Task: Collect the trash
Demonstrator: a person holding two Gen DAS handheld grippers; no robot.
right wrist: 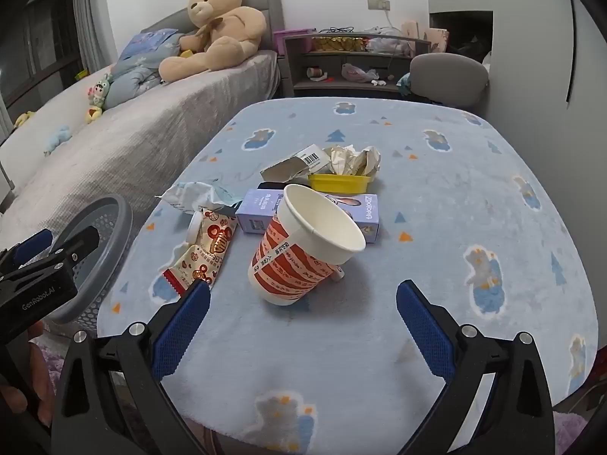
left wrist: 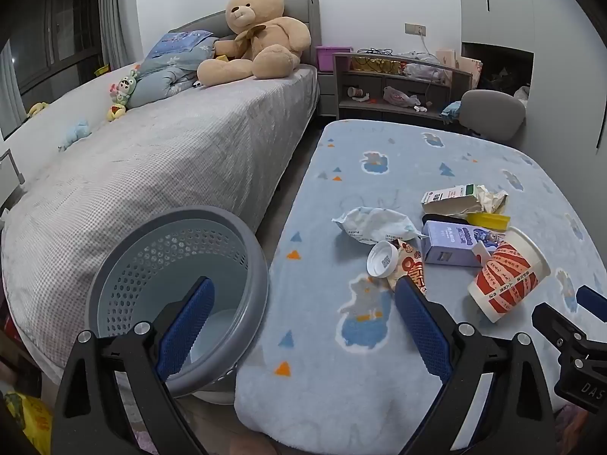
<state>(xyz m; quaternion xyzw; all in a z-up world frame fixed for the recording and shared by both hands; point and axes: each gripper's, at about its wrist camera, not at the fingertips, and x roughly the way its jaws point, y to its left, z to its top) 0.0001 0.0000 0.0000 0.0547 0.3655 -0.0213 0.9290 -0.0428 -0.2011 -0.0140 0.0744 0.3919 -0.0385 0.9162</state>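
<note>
Grey perforated bin (left wrist: 178,299) on floor at far left, between bed (left wrist: 151,174) and blue-covered table (left wrist: 341,379). Left gripper (left wrist: 303,292) jaws wide apart, empty, over bin rim and table edge. Trash clustered mid-table: wipes packet (left wrist: 373,223), white lid (left wrist: 382,259), snack wrapper (right wrist: 210,250), purple carton (right wrist: 261,208), tipped paper cup (right wrist: 303,258). Right gripper (right wrist: 303,295) jaws wide apart, empty, just short of cup.

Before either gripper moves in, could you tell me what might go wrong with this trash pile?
1. The paper cup lies tilted against the purple carton; a squeeze by the open right gripper could crush or roll it.
2. The bin sits below the table edge, beside the bed; a careless drop could miss it.
3. The white lid overlaps the snack wrapper; lifting one may drag the other.
</note>
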